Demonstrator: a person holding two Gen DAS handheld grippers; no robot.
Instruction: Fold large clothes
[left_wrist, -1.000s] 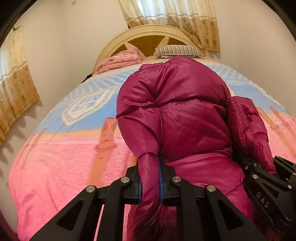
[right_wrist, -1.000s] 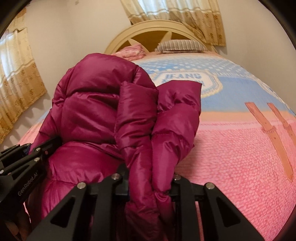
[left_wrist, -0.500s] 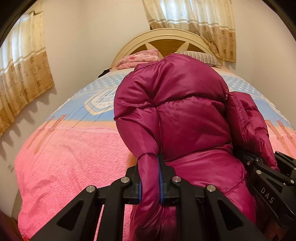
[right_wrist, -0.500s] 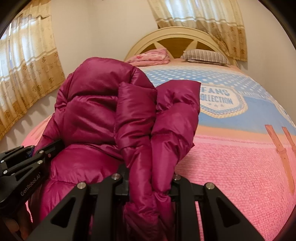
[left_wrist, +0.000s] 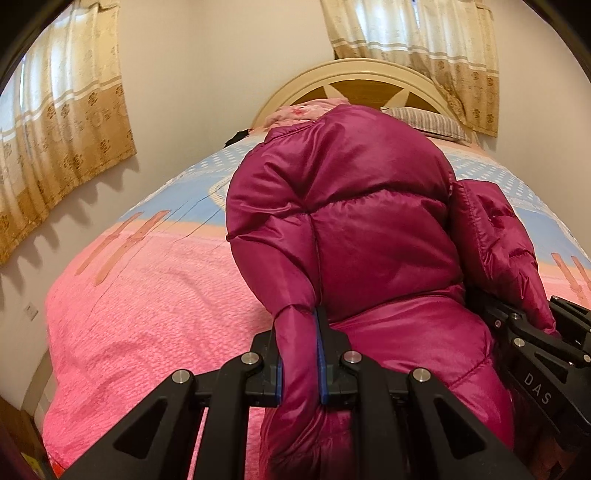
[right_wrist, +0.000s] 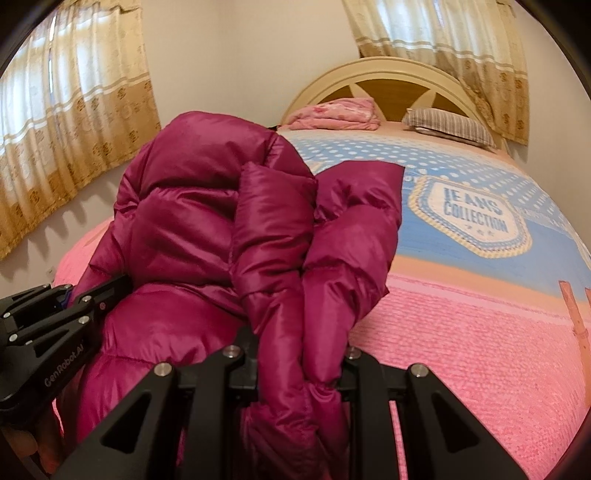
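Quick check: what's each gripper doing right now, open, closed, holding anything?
Left gripper: shut on a fold of the jacket.
Right gripper: shut on a thicker bunch of the jacket.

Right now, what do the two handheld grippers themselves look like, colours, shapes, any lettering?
Both are matte black. The left gripper has angular triangular linkage arms, silver round bolts and blue pads; its side reads GenRobot.AI. The right gripper shows the same black linkages and silver bolts; its side reads DAS.
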